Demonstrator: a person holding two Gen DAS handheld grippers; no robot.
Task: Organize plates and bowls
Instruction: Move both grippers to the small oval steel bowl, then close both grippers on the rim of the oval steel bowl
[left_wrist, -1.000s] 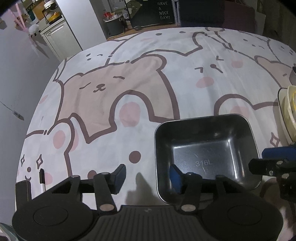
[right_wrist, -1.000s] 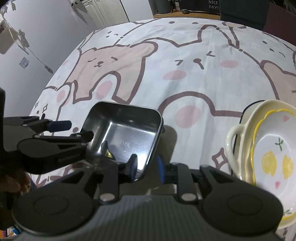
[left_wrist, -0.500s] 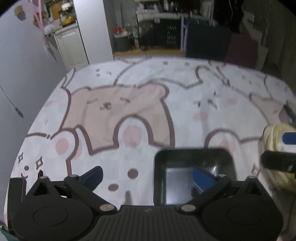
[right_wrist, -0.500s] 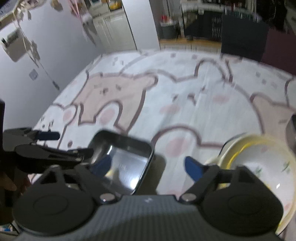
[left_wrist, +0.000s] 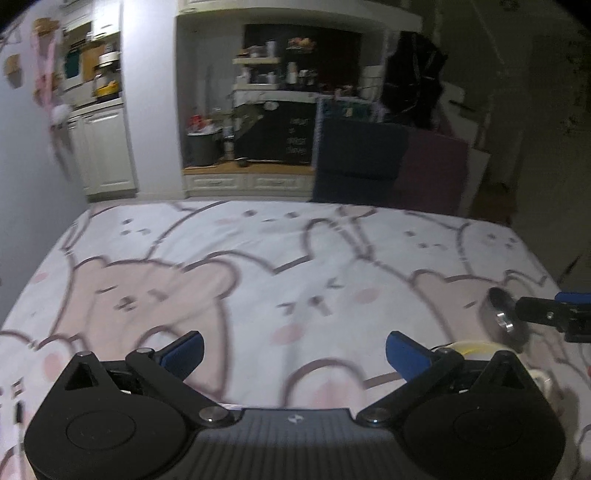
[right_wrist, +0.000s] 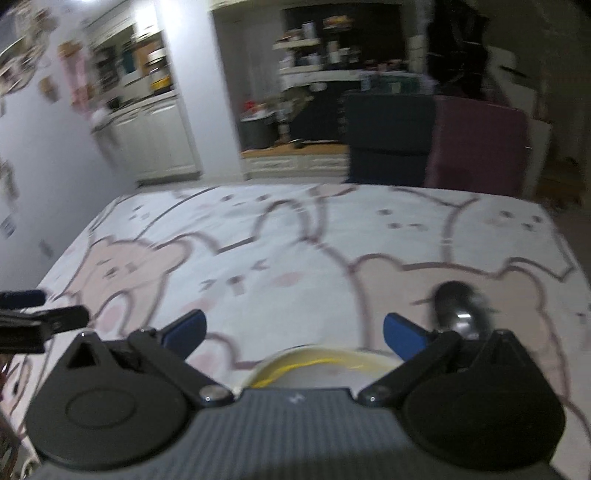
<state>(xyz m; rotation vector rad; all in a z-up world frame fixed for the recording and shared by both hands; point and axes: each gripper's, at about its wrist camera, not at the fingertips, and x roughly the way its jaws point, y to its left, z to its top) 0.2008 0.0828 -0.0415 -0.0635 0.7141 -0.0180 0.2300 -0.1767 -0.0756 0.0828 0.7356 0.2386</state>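
Seeing, right tool (right_wrist: 293, 330): jaws wide, empty; one yellow-rimmed bowl (right_wrist: 314, 363) low centre, under it
Left tool (left_wrist: 293, 350): I read jaws wide, empty
Steel cup (right_wrist: 460, 308): one, right

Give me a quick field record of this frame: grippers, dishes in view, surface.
left gripper: open, nothing between the blue pads
right gripper: open, nothing between the pads
yellow-rimmed bowl: just past the right gripper's body, mostly hidden
metal bowl: on the cloth, far right, blurred
surface: cartoon bear tablecloth
square steel tray: not in view
image quality: motion blur in both views
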